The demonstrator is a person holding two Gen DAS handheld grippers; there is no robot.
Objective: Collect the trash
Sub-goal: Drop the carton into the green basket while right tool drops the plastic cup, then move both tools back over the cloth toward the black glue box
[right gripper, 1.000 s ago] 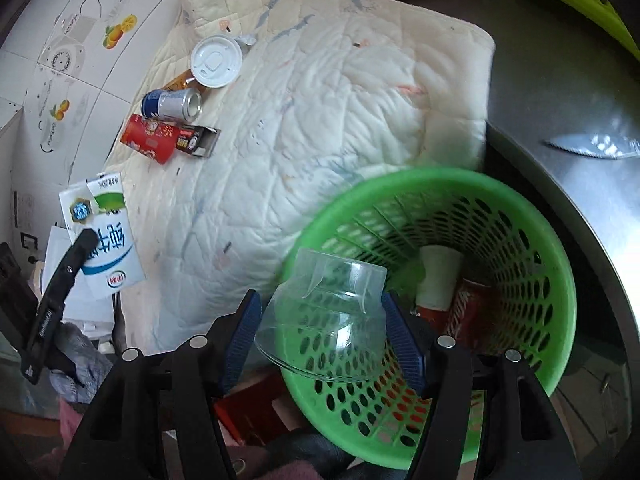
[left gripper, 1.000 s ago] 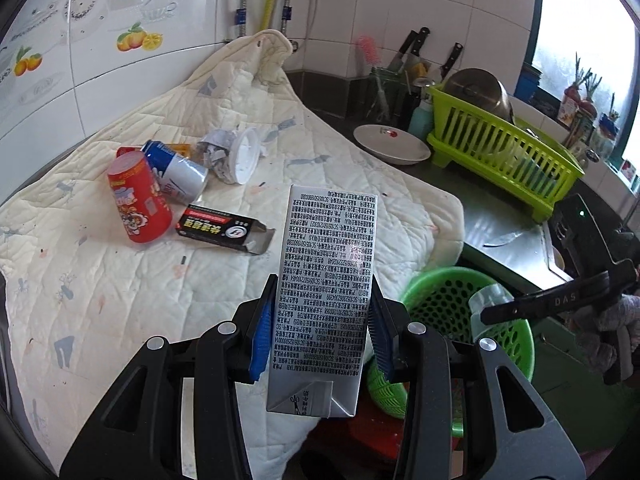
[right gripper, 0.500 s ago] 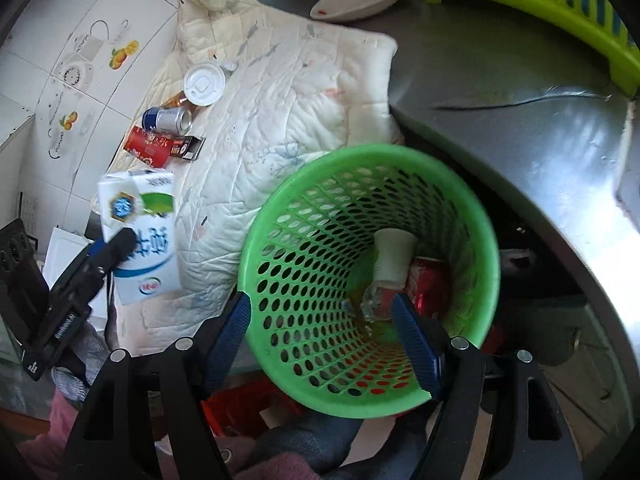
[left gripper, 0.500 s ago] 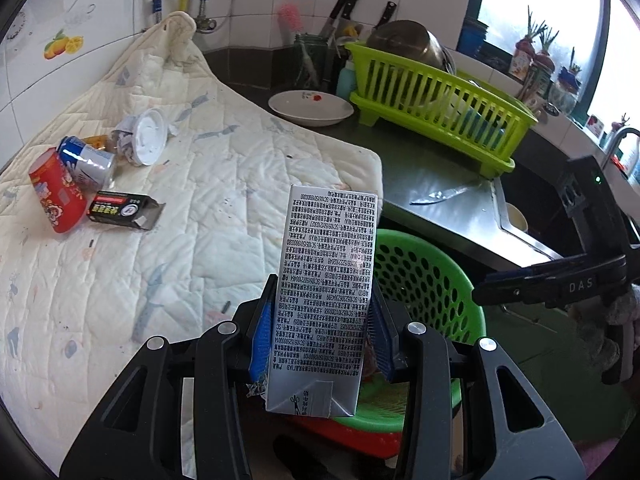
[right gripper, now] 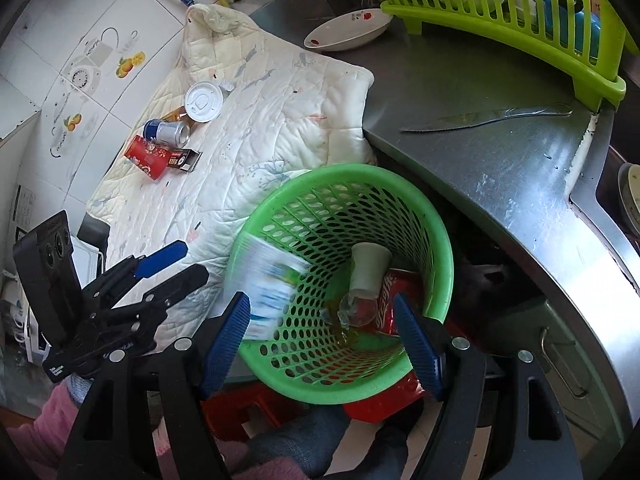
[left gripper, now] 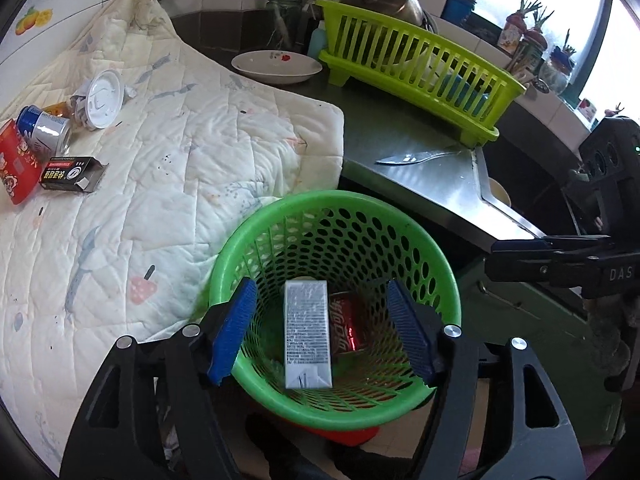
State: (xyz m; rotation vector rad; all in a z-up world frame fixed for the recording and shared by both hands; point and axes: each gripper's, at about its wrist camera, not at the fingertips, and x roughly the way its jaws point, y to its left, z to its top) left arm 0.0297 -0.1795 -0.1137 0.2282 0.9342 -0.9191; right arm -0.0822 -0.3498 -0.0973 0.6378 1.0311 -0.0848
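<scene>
A green perforated basket (left gripper: 280, 216) (right gripper: 436, 220) stands below the counter edge. My left gripper (left gripper: 320, 324) is open above it, and a milk carton (left gripper: 307, 340) (right gripper: 266, 284) drops free between the jaws into the basket. A red can (left gripper: 347, 328) (right gripper: 394, 300), a white cup (right gripper: 370, 266) and a clear plastic cup (right gripper: 356, 308) lie inside. My right gripper (right gripper: 324, 336) is open and empty over the basket's near rim. On the quilt (left gripper: 160, 168) lie a red cup (left gripper: 18, 168), a blue can (left gripper: 42, 130), a black box (left gripper: 72, 174) and a white lid (left gripper: 102, 98).
A steel counter (right gripper: 500, 160) carries a knife (right gripper: 488, 118), a white plate (right gripper: 348, 30) and a lime dish rack (left gripper: 408, 68). A sink (right gripper: 628, 196) lies at the right. A red stool (right gripper: 384, 400) sits under the basket. Tiled walls stand behind the quilt.
My left gripper moved over the basket, opened and let go of the milk carton, which now falls in. My right gripper released the clear cup earlier and stays open.
</scene>
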